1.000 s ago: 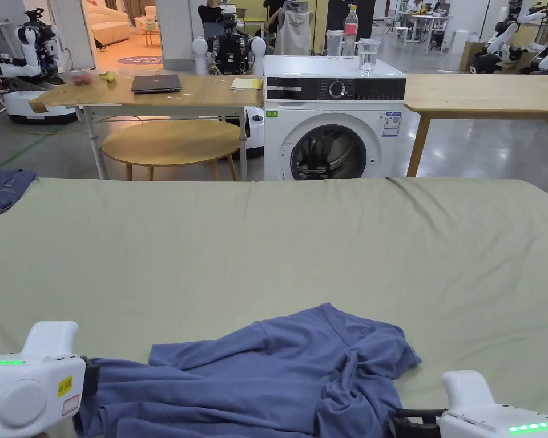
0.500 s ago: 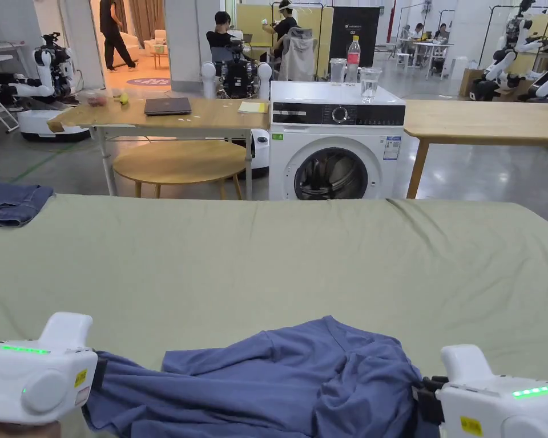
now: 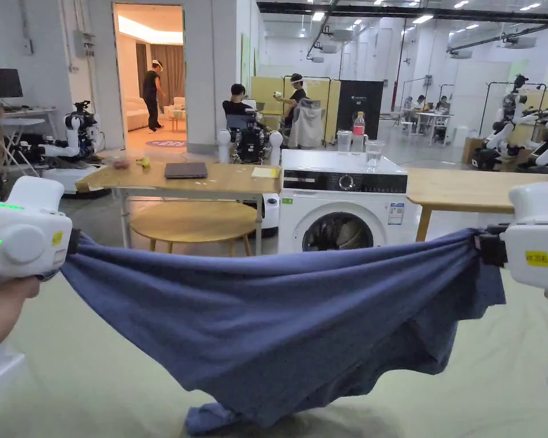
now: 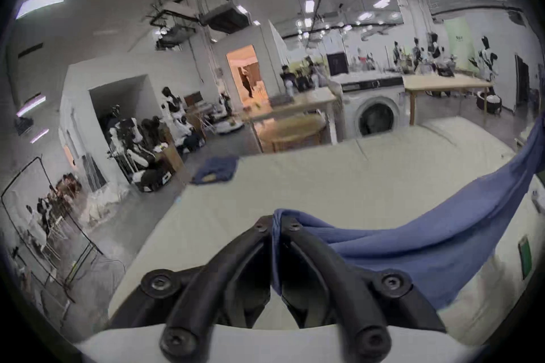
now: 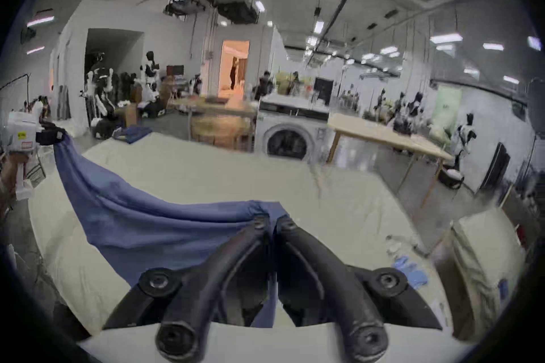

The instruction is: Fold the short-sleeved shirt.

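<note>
A blue short-sleeved shirt (image 3: pixel 278 325) hangs stretched between my two grippers above the green-covered table (image 3: pixel 96 393). Its lowest fold still touches the cloth at the bottom middle. My left gripper (image 3: pixel 73 242) is shut on the shirt's left end; in the left gripper view the black jaws (image 4: pixel 275 225) pinch the blue fabric (image 4: pixel 413 239). My right gripper (image 3: pixel 481 248) is shut on the right end, and in the right gripper view its jaws (image 5: pixel 272 223) close on the gathered cloth (image 5: pixel 165 225). The other gripper (image 5: pixel 47 133) holds the far end there.
A washing machine (image 3: pixel 344 199) stands beyond the table, with wooden tables (image 3: pixel 472 191) on both sides and a round low table (image 3: pixel 193 222). A folded denim garment (image 4: pixel 216 169) lies at the table's far left corner. People and robots stand farther back.
Both grippers have risen and moved apart, lifting the shirt off the table and stretching it out in the air. The head camera has tilted up.
</note>
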`<state>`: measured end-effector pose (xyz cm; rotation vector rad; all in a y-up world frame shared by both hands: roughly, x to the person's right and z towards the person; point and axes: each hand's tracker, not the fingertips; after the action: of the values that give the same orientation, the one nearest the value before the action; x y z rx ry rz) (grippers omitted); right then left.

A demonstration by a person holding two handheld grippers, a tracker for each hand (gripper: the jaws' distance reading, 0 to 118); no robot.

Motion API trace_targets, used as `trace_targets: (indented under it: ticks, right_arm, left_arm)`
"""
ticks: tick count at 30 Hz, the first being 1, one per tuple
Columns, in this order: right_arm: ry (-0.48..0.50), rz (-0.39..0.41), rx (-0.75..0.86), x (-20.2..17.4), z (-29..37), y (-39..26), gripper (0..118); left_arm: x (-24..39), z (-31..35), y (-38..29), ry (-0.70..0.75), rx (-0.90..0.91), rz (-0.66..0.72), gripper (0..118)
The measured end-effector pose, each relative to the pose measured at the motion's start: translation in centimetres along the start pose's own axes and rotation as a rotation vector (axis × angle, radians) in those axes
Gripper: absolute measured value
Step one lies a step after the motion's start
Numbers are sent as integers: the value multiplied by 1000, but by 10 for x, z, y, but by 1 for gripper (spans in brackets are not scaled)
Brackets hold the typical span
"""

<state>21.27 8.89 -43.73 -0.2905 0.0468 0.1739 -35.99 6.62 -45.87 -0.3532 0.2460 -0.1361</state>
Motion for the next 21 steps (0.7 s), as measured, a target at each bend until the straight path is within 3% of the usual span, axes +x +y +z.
trace_targets:
  ticks: [6, 12, 16, 21]
  right_arm:
    - [-66, -59, 154, 20, 7, 85, 1]
    - [-116, -65, 219, 26, 2, 130, 1]
    - [-133, -58, 210, 23, -17, 122, 1]
    - [-121, -86, 122, 13, -59, 68, 1]
  left_arm:
    - [-5, 2, 82, -11, 88, 26, 0]
    - [3, 0, 142, -1, 182, 28, 0]
    - [10, -15, 140, 8, 176, 25, 0]
    - [27, -54, 85, 26, 85, 0, 0]
